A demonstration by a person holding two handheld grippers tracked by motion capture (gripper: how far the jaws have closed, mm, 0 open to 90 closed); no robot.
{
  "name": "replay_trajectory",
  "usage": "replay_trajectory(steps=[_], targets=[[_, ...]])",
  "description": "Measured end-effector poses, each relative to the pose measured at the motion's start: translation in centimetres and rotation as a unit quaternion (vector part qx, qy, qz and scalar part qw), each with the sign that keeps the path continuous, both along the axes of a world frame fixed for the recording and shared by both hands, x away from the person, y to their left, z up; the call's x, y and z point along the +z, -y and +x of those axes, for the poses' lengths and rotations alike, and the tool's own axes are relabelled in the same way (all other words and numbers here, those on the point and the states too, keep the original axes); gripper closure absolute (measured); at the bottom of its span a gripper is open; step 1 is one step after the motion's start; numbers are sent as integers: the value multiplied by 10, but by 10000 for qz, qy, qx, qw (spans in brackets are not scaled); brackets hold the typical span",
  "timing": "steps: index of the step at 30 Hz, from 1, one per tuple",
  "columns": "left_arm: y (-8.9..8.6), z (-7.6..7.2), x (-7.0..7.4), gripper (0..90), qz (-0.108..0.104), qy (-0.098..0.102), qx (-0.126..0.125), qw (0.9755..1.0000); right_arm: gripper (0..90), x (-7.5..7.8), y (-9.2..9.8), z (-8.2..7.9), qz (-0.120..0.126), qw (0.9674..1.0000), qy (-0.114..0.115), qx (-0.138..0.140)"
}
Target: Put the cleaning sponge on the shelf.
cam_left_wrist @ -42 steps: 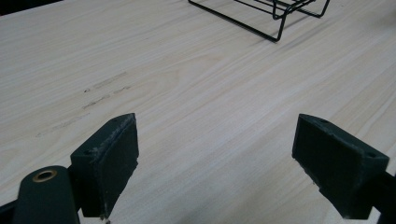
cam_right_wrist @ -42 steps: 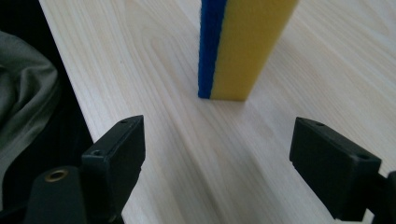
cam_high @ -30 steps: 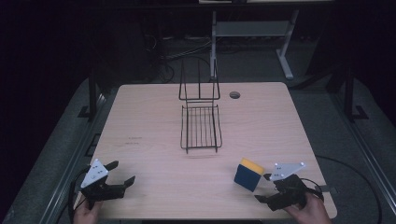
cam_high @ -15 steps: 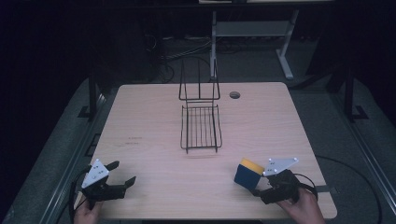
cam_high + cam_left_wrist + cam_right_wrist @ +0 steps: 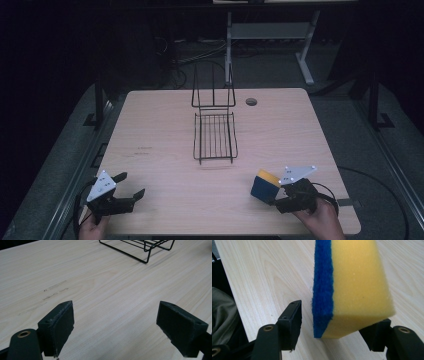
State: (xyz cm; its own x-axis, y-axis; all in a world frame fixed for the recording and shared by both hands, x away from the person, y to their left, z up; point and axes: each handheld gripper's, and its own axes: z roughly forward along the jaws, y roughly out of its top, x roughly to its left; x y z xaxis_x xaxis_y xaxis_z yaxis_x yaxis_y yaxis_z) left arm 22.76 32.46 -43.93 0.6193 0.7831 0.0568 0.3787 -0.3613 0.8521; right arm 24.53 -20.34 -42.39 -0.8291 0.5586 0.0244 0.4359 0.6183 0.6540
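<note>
A sponge (image 5: 263, 186) with a yellow foam body and a blue scouring face (image 5: 323, 285) stands on edge near the table's front right. My right gripper (image 5: 274, 198) reaches around it from the right, and its jaws have just been closing with the sponge (image 5: 357, 282) between them. A gap still shows between one pad (image 5: 293, 322) and the blue face; the other pad sits half hidden behind the yellow foam. At the front left corner my left gripper (image 5: 131, 185) rests wide open over bare wood, nothing between its pads (image 5: 60, 326).
A black wire rack (image 5: 215, 135) with an upright back stands at the table's middle, its front foot in the left gripper view (image 5: 140, 250). A round cable hole (image 5: 251, 101) lies at the back right. The wooden table (image 5: 165, 120) ends close behind both hands.
My right gripper has slid a little left onto the sponge and its jaws have narrowed around it. The left gripper and the rack have stayed put.
</note>
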Motion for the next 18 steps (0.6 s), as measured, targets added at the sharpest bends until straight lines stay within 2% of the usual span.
replay_trajectory(steps=[5,18], targets=[[0,0,0,141,16,2,-10,10000,407,3,-2,1,-24,10000,25,35],[0,0,0,141,20,5,-11,10000,514,4,-3,4,35,10000,-81,46]])
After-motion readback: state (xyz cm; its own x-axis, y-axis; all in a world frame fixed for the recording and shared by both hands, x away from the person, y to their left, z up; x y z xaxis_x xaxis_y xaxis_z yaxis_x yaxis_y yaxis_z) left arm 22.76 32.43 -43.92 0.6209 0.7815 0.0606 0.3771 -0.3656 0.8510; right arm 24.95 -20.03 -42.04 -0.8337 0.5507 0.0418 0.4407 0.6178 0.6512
